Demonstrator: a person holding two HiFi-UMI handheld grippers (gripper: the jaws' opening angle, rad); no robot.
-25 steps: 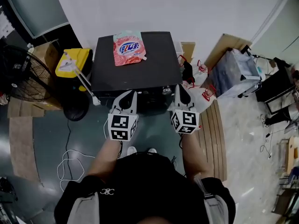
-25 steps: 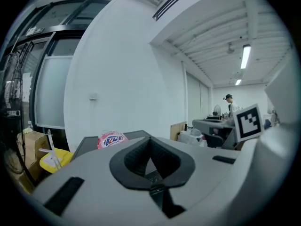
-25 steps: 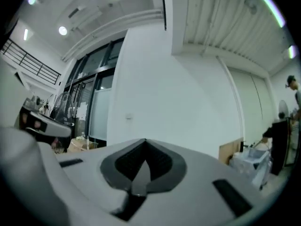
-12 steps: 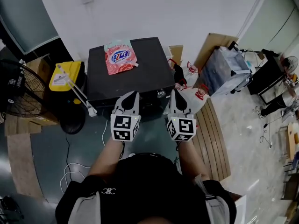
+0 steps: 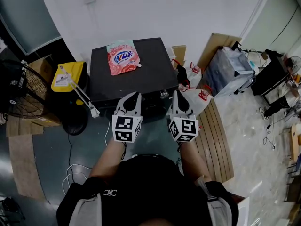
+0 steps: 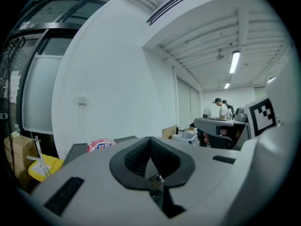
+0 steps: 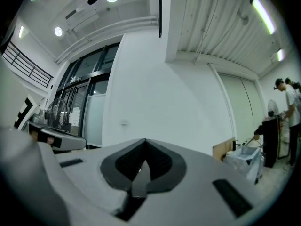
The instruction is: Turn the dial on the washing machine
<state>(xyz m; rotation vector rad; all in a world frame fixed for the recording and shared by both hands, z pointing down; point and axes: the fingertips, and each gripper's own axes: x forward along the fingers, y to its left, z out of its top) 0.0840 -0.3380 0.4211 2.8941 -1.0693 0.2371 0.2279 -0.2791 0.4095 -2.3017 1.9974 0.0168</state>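
The dial [image 5: 163, 94] sits on the front panel of the washing machine [image 5: 141, 79], just left of the tips of the right gripper [image 5: 177, 93] and right of the tips of the left gripper [image 5: 133, 94], nearer to the right one. Both pairs of jaws are pressed together with nothing between them. This fits jaws that are about to take the dial as well as jaws that have already let it go.

I judge the main risk to be contact with closed jaws; if the right gripper goes forward like this, its tips would strike the panel or push the dial sideways instead of closing around it. The right gripper view shows only wall and ceiling beyond the jaws [image 7: 143, 145], not the dial, so any aiming depends on the head view. The dial looks small and shiny; pads set off its centre could slip during a turn. The two grippers are also near each other, so a roll of one wrist could bump the other. The detergent pouch [image 5: 123, 56] lies well beyond the jaws, out of danger.

Compared with one second ago, the whole view has shifted, so the machine and pouch appear a little lower and more to the left; the grippers keep about the same place at the front edge. Since half a second ago almost nothing differs.
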